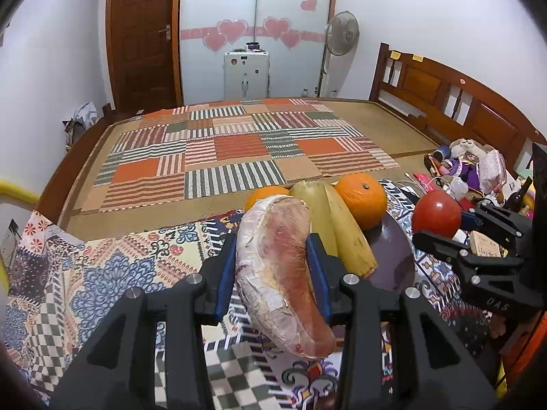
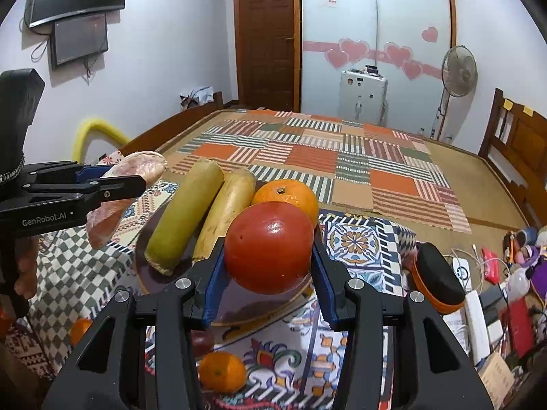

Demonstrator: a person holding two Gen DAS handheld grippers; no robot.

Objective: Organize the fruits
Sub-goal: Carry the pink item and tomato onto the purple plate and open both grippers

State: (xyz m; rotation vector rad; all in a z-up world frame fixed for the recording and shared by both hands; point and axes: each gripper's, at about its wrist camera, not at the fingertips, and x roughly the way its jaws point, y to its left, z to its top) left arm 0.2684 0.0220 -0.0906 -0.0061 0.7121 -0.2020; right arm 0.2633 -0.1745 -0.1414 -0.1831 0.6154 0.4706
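Observation:
My left gripper [image 1: 273, 273] is shut on a pale pink sweet potato [image 1: 278, 266] and holds it above the patterned cloth, left of a dark round plate [image 1: 393, 259]. The plate carries two bananas [image 1: 338, 229] and an orange [image 1: 362, 198]; a second orange [image 1: 266, 193] shows behind the sweet potato. My right gripper [image 2: 268, 266] is shut on a red tomato [image 2: 268, 246] above the plate [image 2: 239, 304]. The right wrist view shows the bananas [image 2: 205, 212], the orange [image 2: 287, 198] and the left gripper [image 2: 112, 184] with the sweet potato [image 2: 136, 171].
Two loose oranges [image 2: 222, 370] [image 2: 80, 329] and a dark fruit [image 2: 201, 341] lie on the cloth near me. Clutter of toys, cables and boxes [image 2: 506, 290] sits at the right. A black and orange object [image 2: 437, 280] lies beside the plate. A bed headboard [image 1: 461, 109] stands right.

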